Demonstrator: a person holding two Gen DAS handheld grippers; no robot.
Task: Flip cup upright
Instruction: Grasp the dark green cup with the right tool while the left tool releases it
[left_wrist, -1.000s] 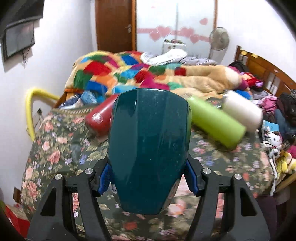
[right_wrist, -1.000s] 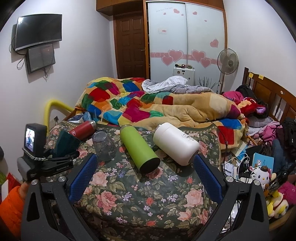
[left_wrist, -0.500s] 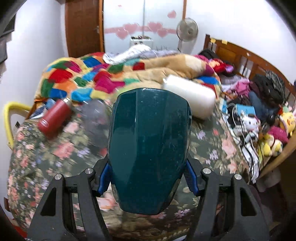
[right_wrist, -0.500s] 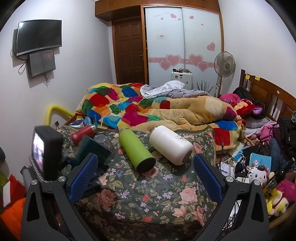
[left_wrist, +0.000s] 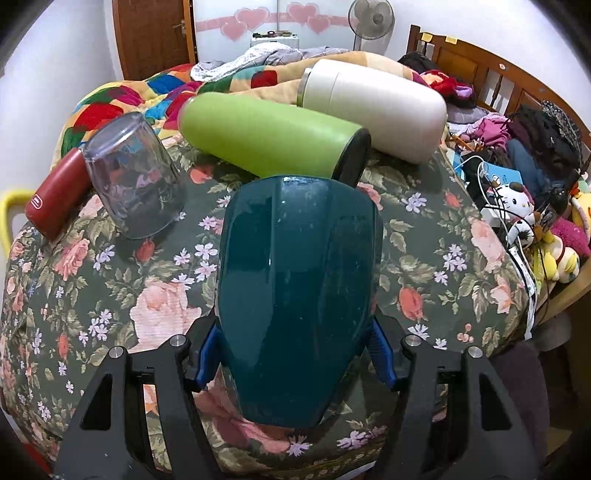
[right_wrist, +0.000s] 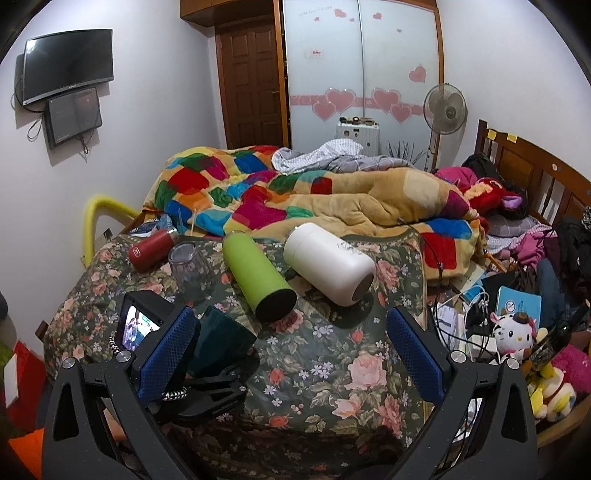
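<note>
Since a second ago the left gripper (left_wrist: 295, 350), clamped on the dark teal cup (left_wrist: 299, 295), has swung down low over the floral bedspread (left_wrist: 424, 258). The clear glass (left_wrist: 135, 181) and green bottle (left_wrist: 266, 144) now sit nearer, upper frame. The right gripper (right_wrist: 291, 354) gapes wide and empty, bare spread between its pads.

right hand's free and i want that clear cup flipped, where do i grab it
Grip the clear cup across its side wall, mid-height, right gripper coming from the front. It stands mouth-down, base up, so the rim is shut off. The red flask sits close on its left, the green bottle on its right.
</note>
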